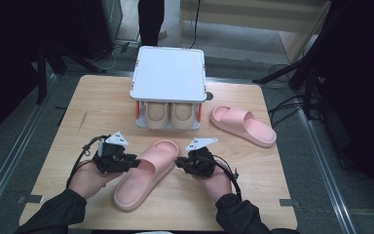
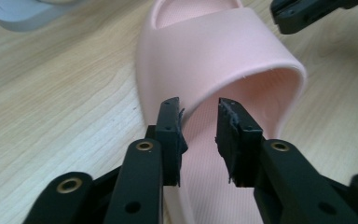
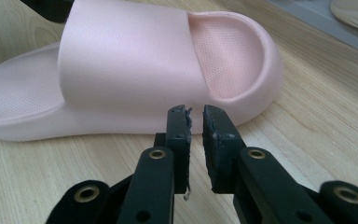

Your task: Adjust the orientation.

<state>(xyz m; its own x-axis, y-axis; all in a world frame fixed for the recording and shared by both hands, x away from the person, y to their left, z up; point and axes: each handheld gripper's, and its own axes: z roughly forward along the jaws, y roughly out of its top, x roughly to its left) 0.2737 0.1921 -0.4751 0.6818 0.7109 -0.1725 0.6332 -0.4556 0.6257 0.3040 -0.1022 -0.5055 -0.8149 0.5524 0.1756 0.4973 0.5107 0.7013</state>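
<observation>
A pink slipper (image 1: 143,181) lies at an angle on the wooden table (image 1: 92,112), toe toward the far side. My left gripper (image 1: 137,163) is at its left side, level with the strap. In the left gripper view the slipper (image 2: 214,46) is close, and my left gripper (image 2: 199,126) is open, its jaws straddling the side rim below the strap. My right gripper (image 1: 177,162) is at the slipper's right side. In the right gripper view my right gripper (image 3: 196,126) has only a narrow gap, with nothing in it, just short of the slipper (image 3: 121,60).
A second pink slipper (image 1: 243,125) lies at the right back. A white-topped rack (image 1: 168,73) stands at the back middle with two beige slippers (image 1: 156,114) under its top. A person's legs (image 1: 151,19) stand beyond the table.
</observation>
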